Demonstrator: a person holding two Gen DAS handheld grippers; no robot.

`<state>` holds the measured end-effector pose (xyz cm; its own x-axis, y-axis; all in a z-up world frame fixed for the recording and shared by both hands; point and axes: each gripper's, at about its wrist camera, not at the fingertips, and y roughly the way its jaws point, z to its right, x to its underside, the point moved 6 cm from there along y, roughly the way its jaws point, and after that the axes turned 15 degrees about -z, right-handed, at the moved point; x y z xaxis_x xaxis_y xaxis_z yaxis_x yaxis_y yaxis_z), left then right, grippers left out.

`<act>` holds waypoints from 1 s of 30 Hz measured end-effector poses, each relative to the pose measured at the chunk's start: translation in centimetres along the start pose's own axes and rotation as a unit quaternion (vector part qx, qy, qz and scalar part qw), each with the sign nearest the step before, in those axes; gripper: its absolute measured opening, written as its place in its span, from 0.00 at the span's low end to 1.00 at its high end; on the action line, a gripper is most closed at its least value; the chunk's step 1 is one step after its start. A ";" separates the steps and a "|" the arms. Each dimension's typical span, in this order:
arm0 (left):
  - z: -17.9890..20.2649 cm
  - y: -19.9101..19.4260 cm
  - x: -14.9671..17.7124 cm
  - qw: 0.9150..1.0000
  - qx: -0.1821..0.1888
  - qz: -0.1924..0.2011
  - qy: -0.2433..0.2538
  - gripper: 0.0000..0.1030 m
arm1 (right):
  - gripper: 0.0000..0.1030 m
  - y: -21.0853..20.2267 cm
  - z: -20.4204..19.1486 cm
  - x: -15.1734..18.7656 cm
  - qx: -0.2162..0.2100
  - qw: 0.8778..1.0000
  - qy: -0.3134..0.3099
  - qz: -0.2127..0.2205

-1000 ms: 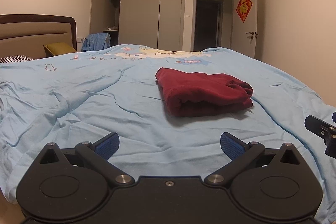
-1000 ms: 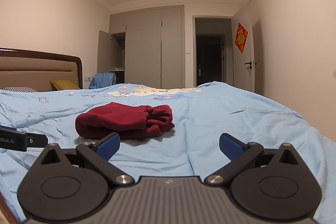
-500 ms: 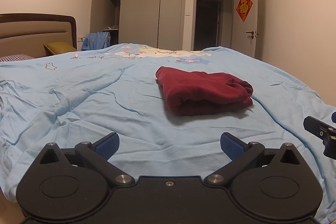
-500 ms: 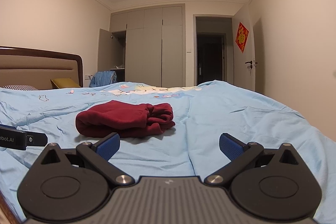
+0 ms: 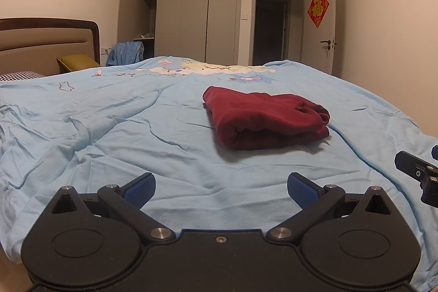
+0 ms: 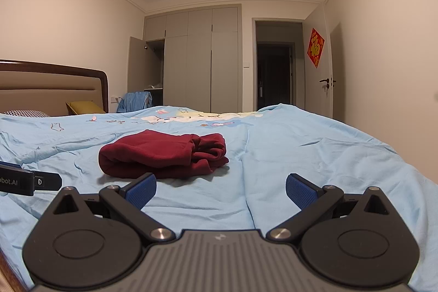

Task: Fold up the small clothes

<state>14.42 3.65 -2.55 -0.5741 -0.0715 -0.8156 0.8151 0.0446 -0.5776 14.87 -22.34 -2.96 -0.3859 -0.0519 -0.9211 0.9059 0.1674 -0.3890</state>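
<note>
Bedroom, rumpled blue bedspread (image 5: pixel 115 127) — folded maroon garment (image 5: pixel 262 119) mid-bed. Wardrobe (image 6: pixel 197 59) door ajar, contents unclear. Left gripper (image 5: pixel 220 186), right gripper (image 6: pixel 220 186) — jaws spread, empty, short of garment.

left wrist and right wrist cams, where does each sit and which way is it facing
Left wrist: sits on the left tongs, low over the bed, facing the wardrobe wall; the folded red garment lies ahead to the right; the right tongs' tip shows at the right edge.
Right wrist: sits on the right tongs, facing the same way; the garment lies ahead to the left; the left tongs show at the left edge.
Shared: garment, bed, wardrobe, both tongs open and empty.
</note>
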 end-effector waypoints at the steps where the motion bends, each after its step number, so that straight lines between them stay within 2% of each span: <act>1: 0.0 0.0 0.0 1.000 0.000 0.000 0.000 0.99 | 1.00 0.0 0.0 0.0 0.000 1.000 0.000 0.000; 30: 0.0 -0.1 0.0 1.000 0.000 0.000 0.001 0.99 | 1.00 0.1 -0.1 0.2 -0.002 1.000 -0.003 -0.002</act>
<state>14.38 3.62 -2.51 -0.5749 -0.0702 -0.8152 0.8145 0.0453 -0.5783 14.89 -22.27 -3.23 -0.3889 -0.0577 -0.9195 0.9036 0.1707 -0.3929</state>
